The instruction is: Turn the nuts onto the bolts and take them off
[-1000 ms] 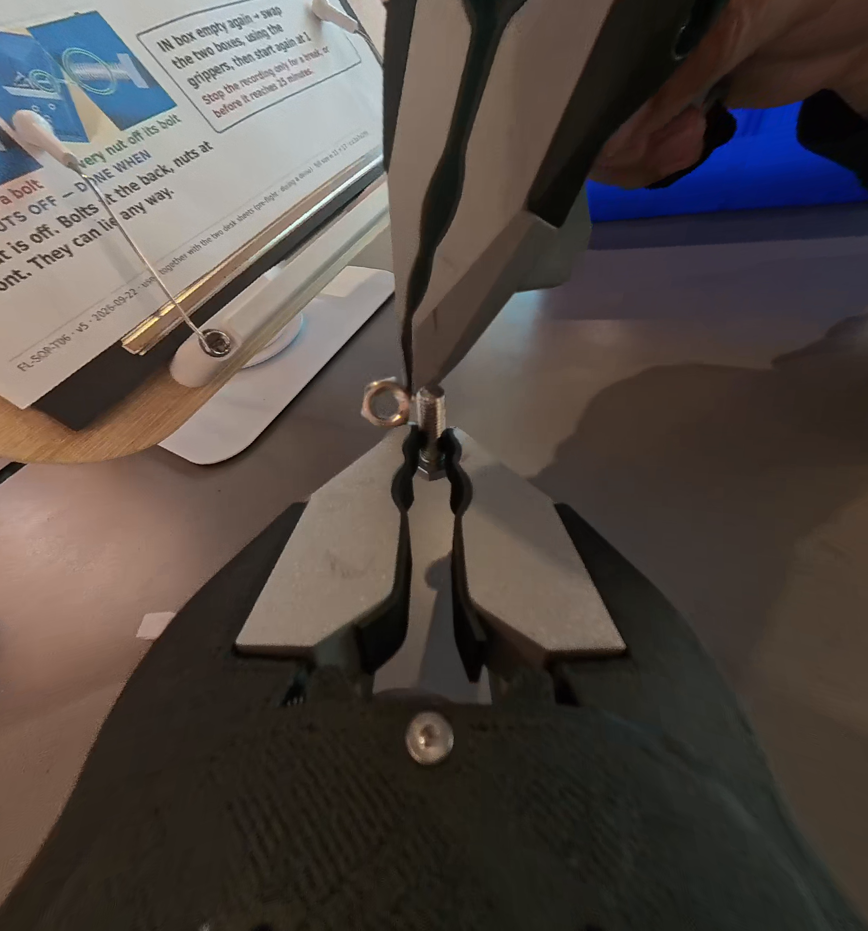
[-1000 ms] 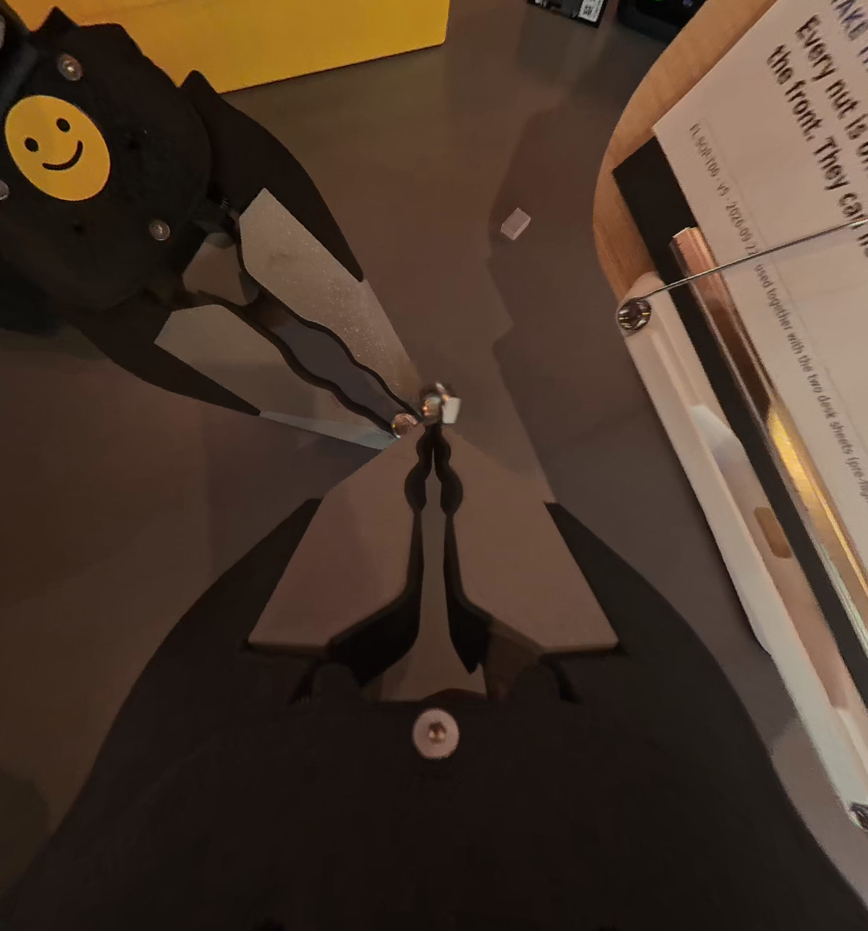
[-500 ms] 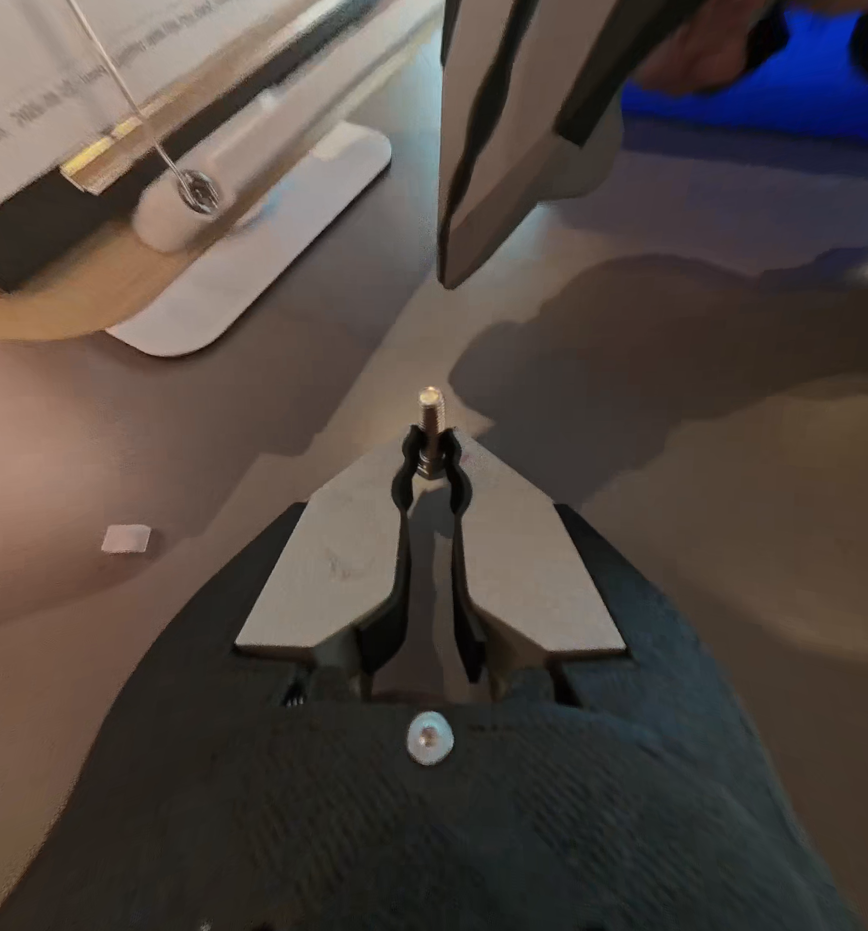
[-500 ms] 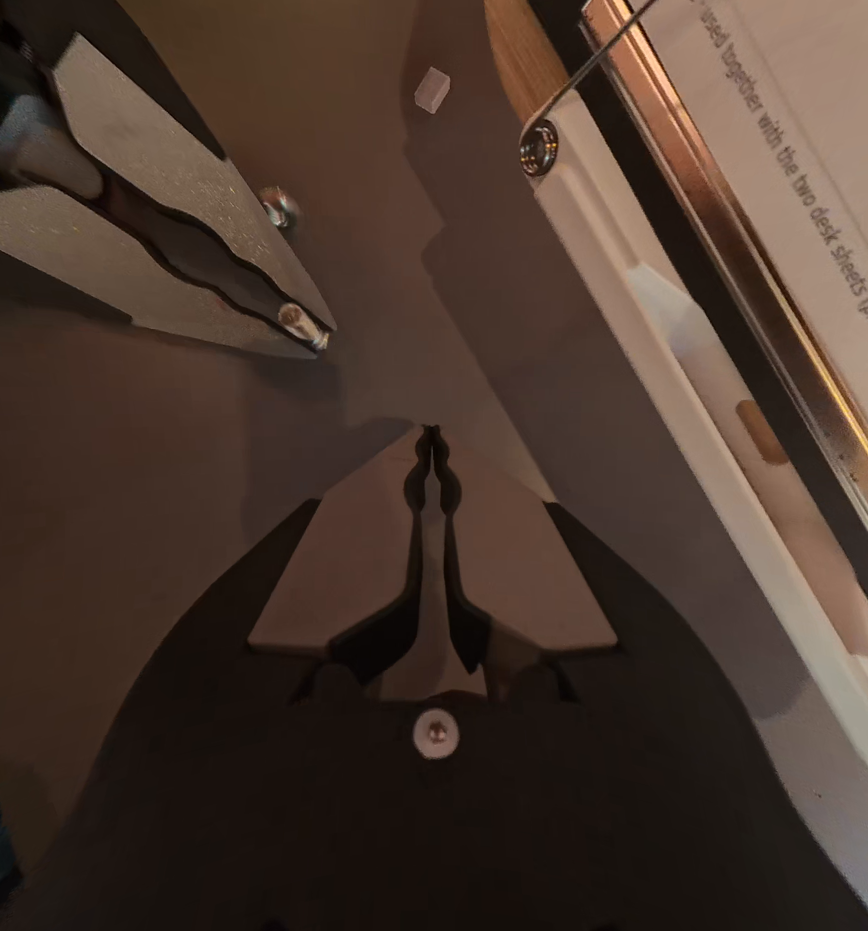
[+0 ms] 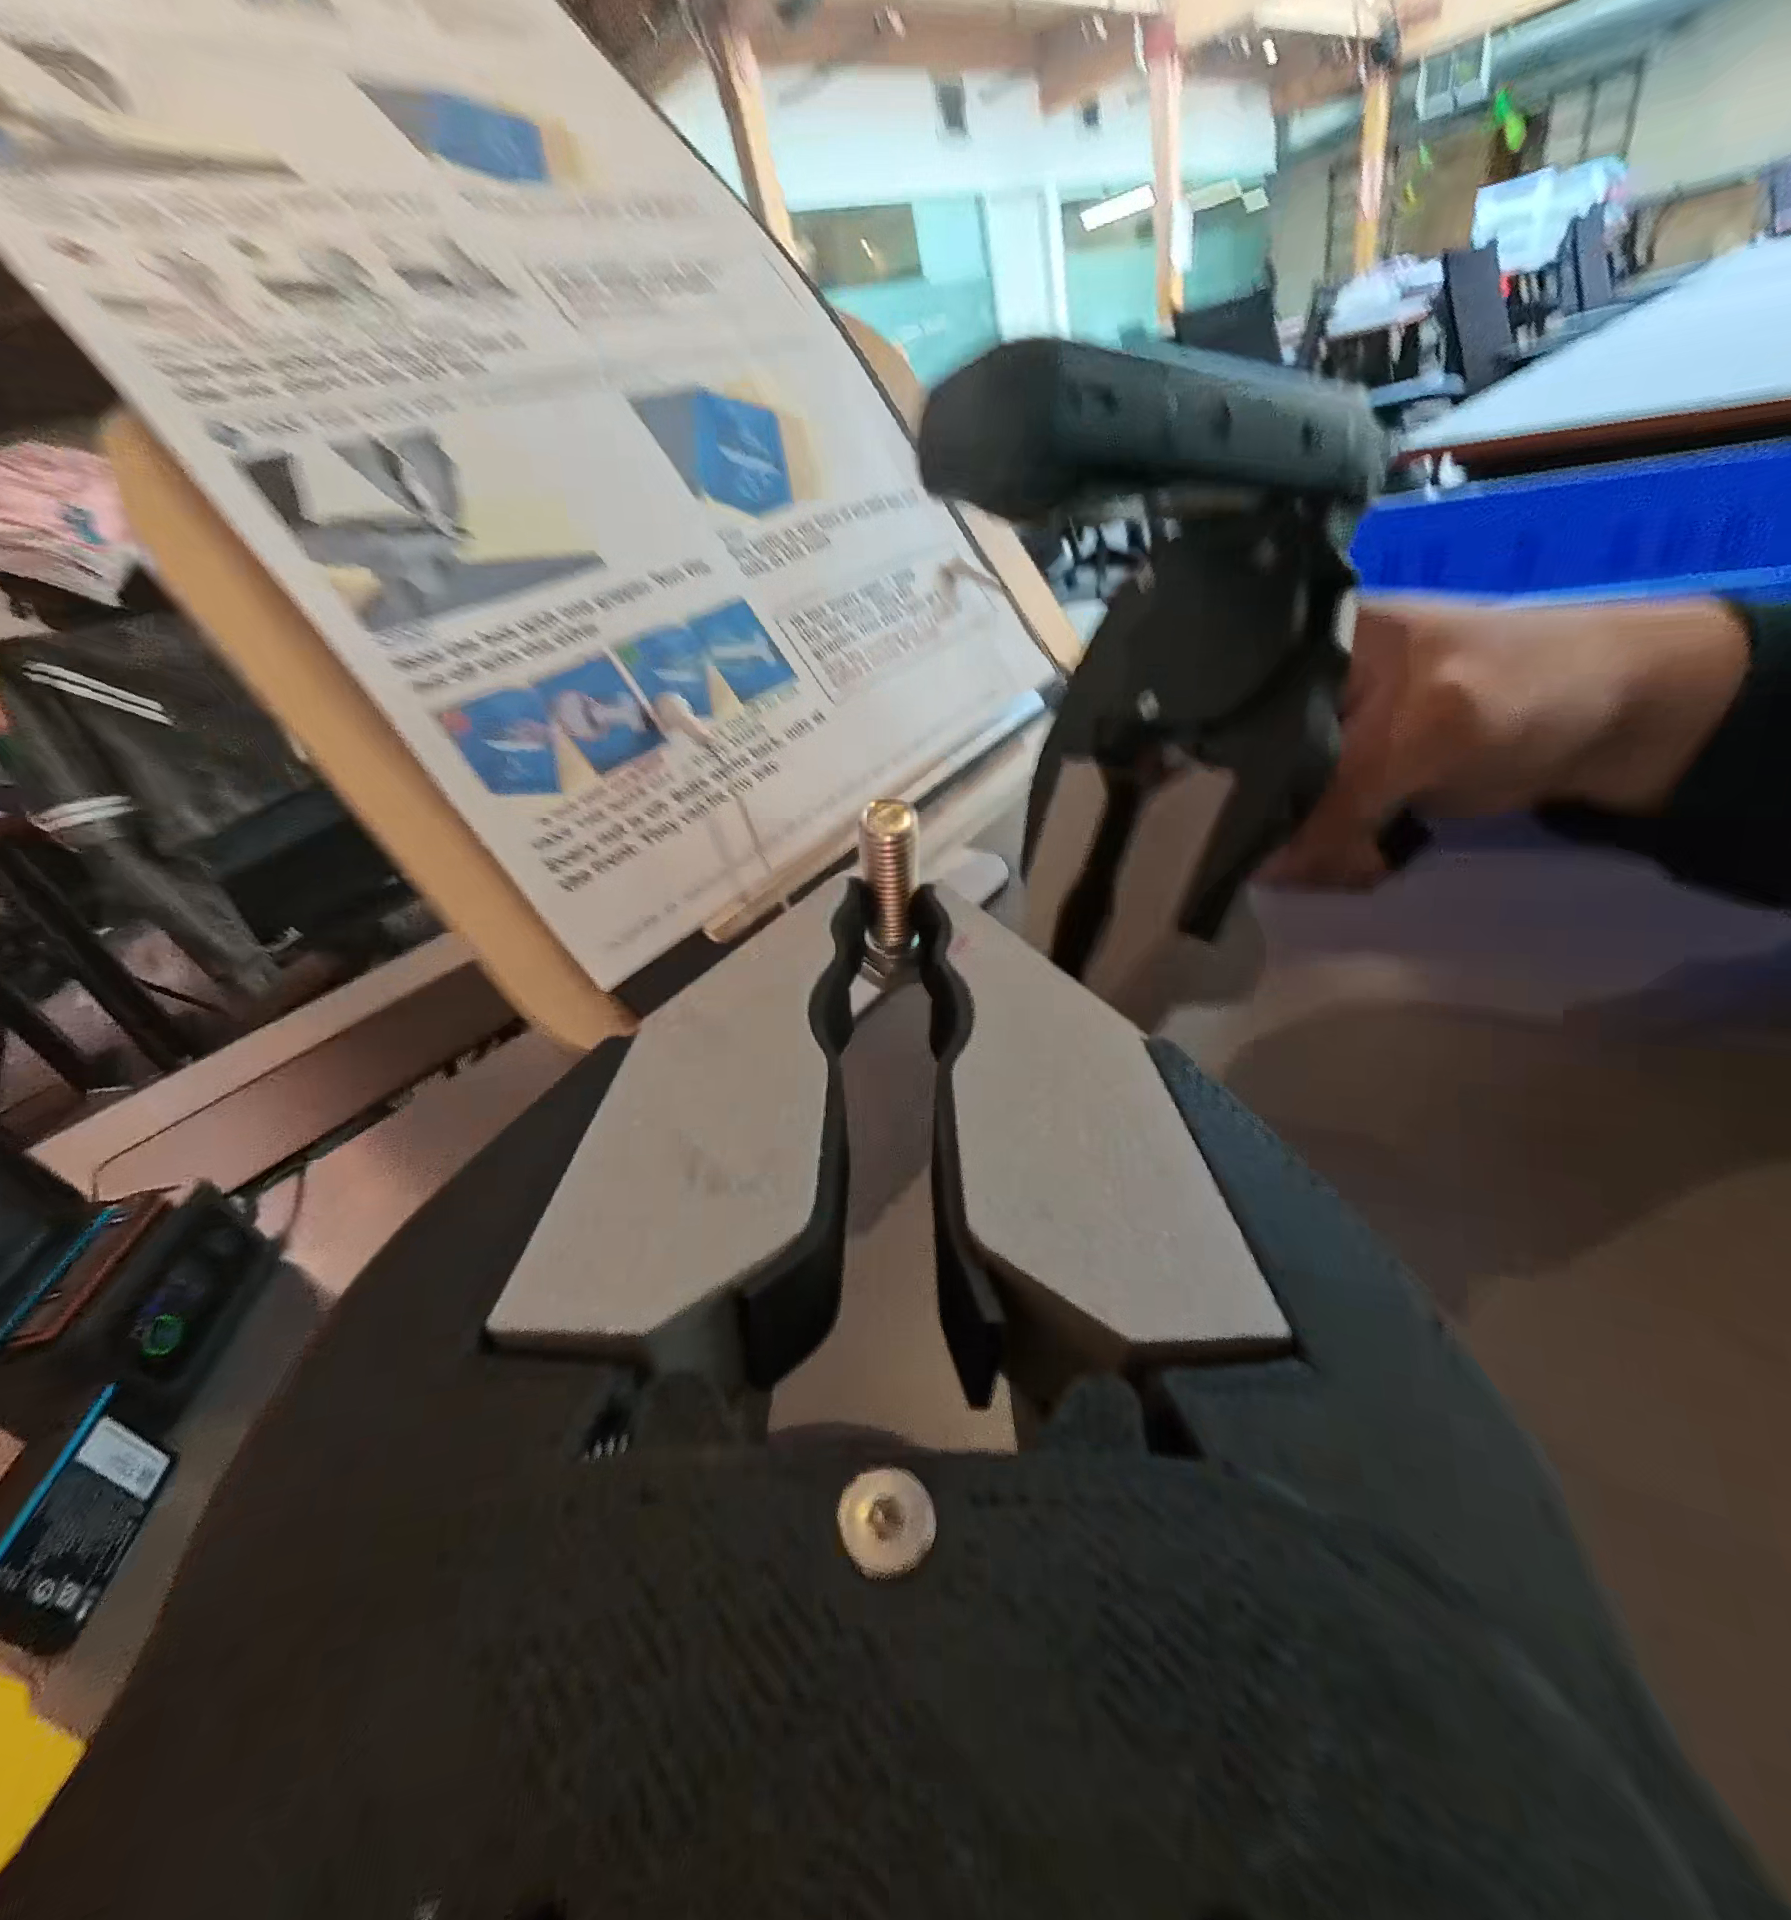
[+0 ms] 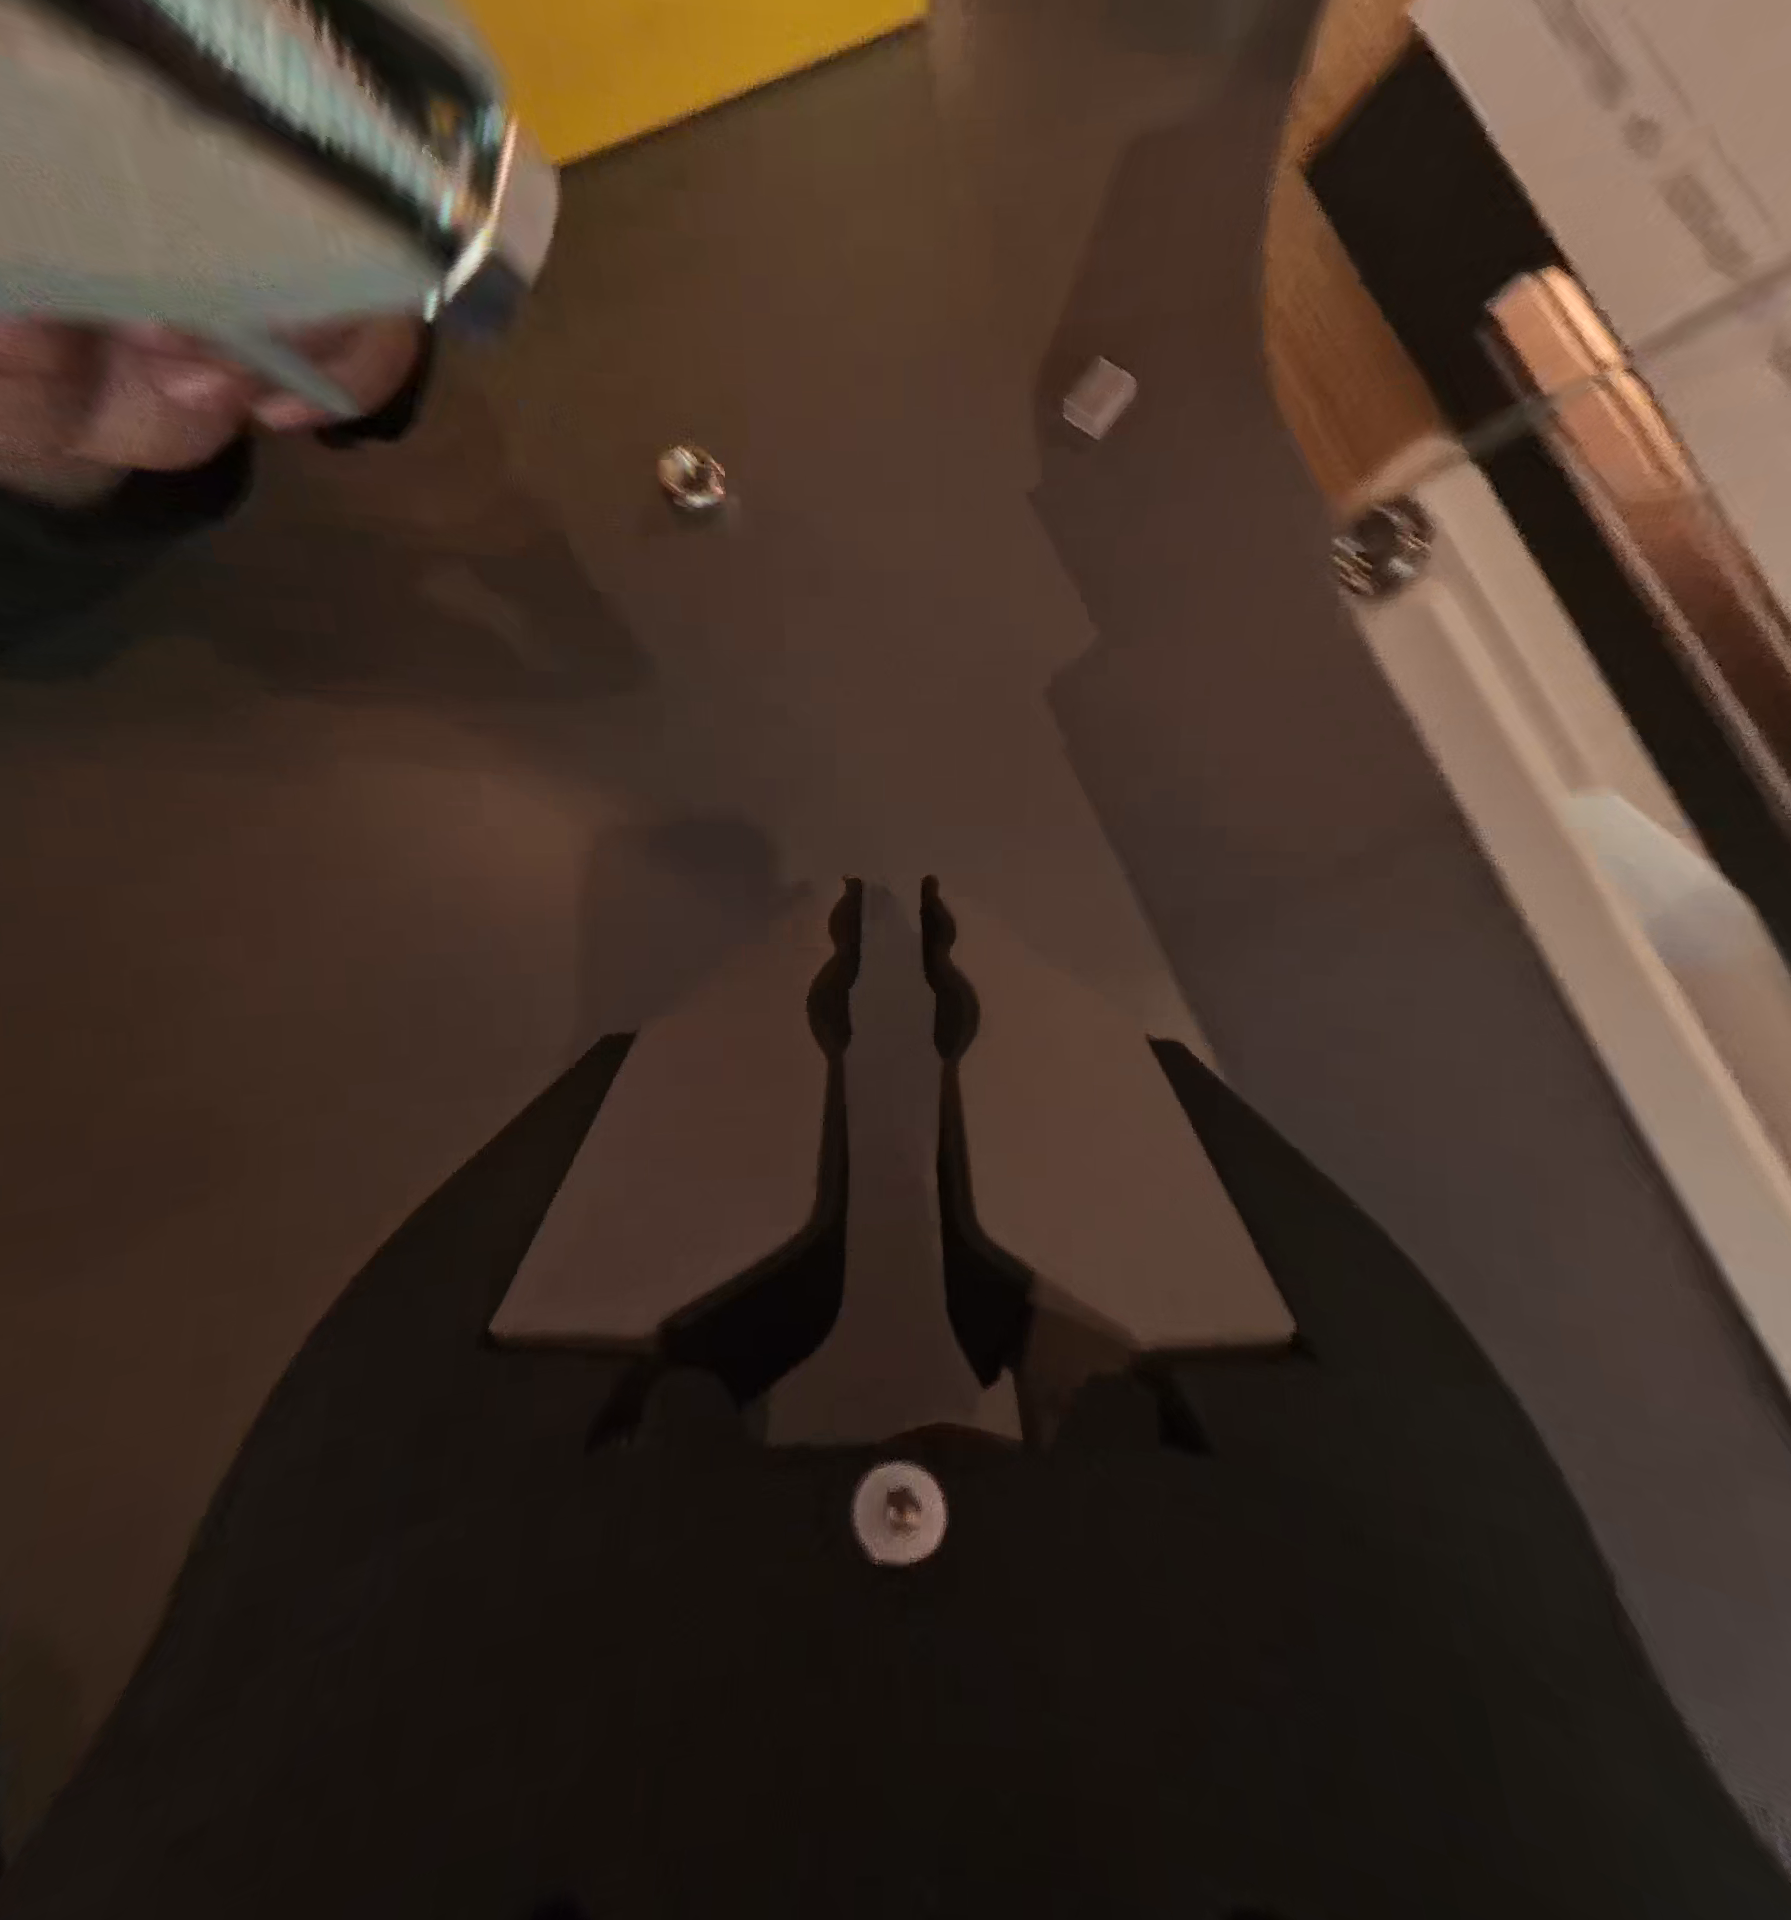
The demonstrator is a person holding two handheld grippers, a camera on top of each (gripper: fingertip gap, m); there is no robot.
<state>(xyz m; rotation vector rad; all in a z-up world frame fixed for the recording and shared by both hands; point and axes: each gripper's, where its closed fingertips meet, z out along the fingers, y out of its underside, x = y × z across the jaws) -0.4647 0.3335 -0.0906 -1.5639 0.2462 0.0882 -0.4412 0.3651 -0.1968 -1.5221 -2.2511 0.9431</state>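
Left gripper (image 5: 891, 935) pinching bolt (image 5: 889, 862) upright at centre frame; right gripper (image 6: 886, 894) slightly spread, empty. Nut (image 6: 691, 476) lying loose upper centre: best approached squarely, gripped by flats.

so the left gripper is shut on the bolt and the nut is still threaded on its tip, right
Not quite. The left gripper is shut on the bolt, but its tip is bare in the left wrist view. The nut lies loose on the table, as the right wrist view shows.

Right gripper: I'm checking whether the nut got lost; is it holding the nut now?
No: the right gripper is open and empty, while the nut lies loose on the table ahead of it.
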